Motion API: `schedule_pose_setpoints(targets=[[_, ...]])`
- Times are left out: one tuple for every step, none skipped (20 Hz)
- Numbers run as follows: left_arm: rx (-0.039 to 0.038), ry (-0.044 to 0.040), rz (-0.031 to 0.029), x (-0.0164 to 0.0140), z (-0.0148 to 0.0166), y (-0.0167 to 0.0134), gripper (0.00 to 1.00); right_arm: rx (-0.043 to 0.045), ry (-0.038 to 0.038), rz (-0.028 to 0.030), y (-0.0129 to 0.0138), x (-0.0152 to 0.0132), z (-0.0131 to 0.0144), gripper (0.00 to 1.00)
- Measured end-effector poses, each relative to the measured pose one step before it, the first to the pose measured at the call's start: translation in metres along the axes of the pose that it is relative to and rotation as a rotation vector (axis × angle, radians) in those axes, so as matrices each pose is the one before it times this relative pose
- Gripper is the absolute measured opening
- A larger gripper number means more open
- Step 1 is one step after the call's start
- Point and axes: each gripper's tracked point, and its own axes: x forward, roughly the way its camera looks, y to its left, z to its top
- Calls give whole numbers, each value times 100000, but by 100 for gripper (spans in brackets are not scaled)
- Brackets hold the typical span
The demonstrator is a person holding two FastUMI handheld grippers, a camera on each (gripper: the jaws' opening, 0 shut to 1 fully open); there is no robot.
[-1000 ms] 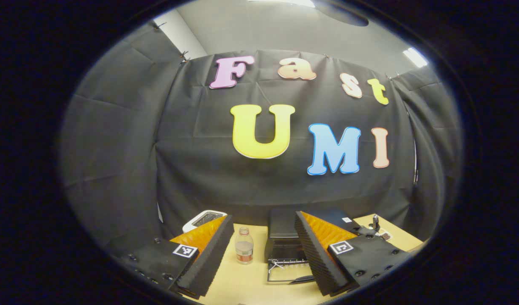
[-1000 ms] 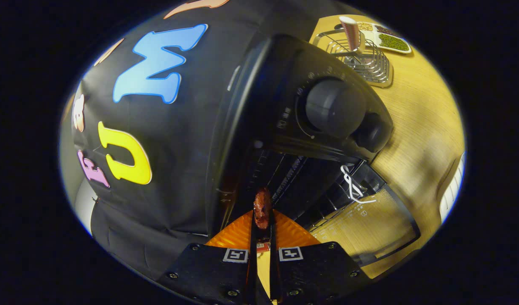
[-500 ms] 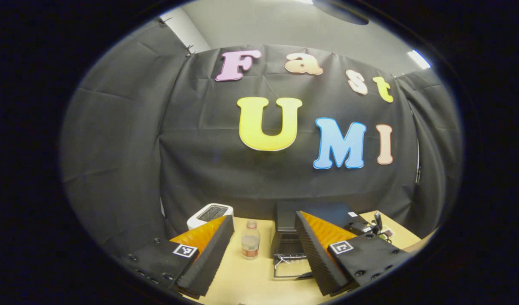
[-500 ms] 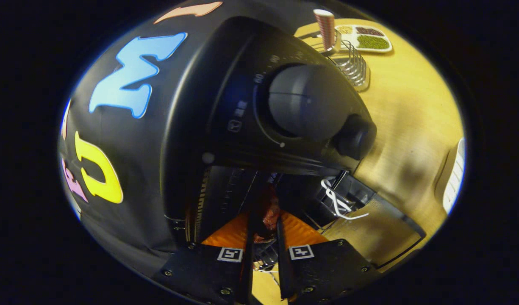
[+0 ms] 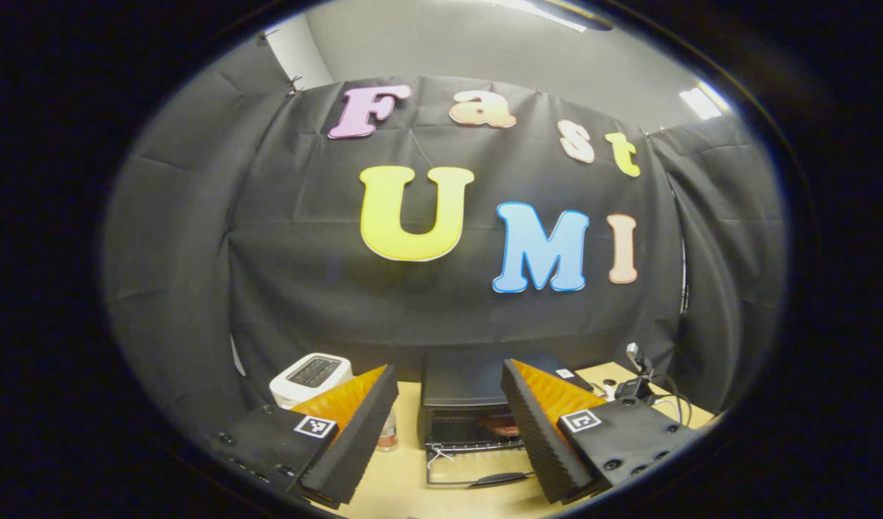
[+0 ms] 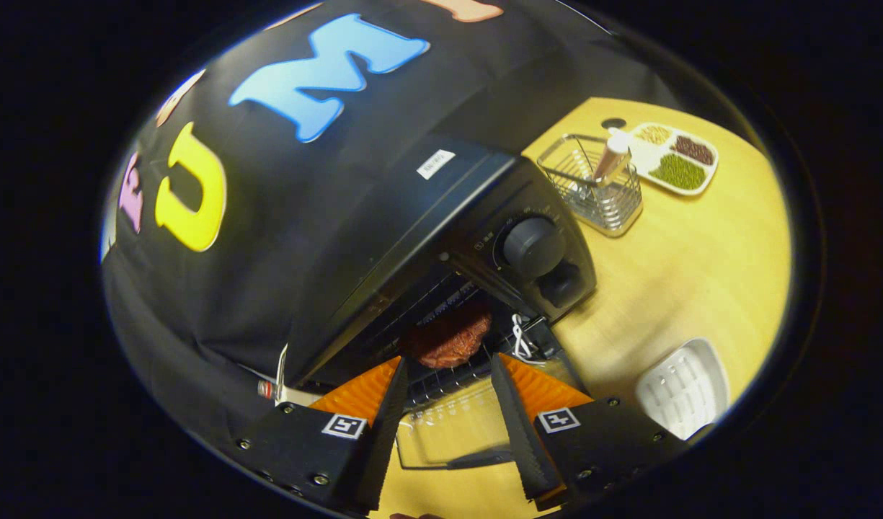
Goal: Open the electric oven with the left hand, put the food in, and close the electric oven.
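Resting now on the oven (image 6: 441, 216) rack, seemingly, steak (image 6: 447, 339) released; right fingers (image 6: 387, 418) parted.

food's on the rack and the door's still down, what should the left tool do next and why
Probably bring the left tool down to the door handle and lift it shut. The food lies on the rack inside the oven, the right tool is open and clear of it, and the door lies flat on the table.
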Motion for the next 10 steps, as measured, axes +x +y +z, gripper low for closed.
schedule_pose_setpoints(targets=[[678, -104, -1076, 165, -23, -703, 100, -5150, -1782, 180, -298, -1406, 593, 71], [987, 1, -873, 196, -175, -716, 100, -5260, -2410, -252, -360, -1506, 821, 71], [892, 175, -608, 340, -214, -654, 100, -5418, -2875, -24, -448, -1476, 1187, 71], [491, -19, -205, 338, -259, -647, 100, -5487, -3526, -818, -405, -1478, 1385, 71], [-34, 107, 147, 168, -57, -501, 100, -5395, -4236, -725, -494, -1463, 1620, 71], [-578, 370, 67, 214, -381, -593, 100, -5308, -5050, -403, -421, -1372, 1829, 71], [-837, 442, -438, 218, -223, -766, 100, -4821, -5558, -964, -479, -1298, 1928, 71], [-971, 713, -766, 251, -323, -795, 97, -4183, -5662, -566, -496, -1620, 2259, 71], [-615, 209, -750, 127, -35, -786, 97, -3630, -5121, -612, -472, -1312, 1983, 71], [-34, -564, -147, 150, 269, -545, 100, -3469, -4727, -921, -549, -1045, 1960, 71]])
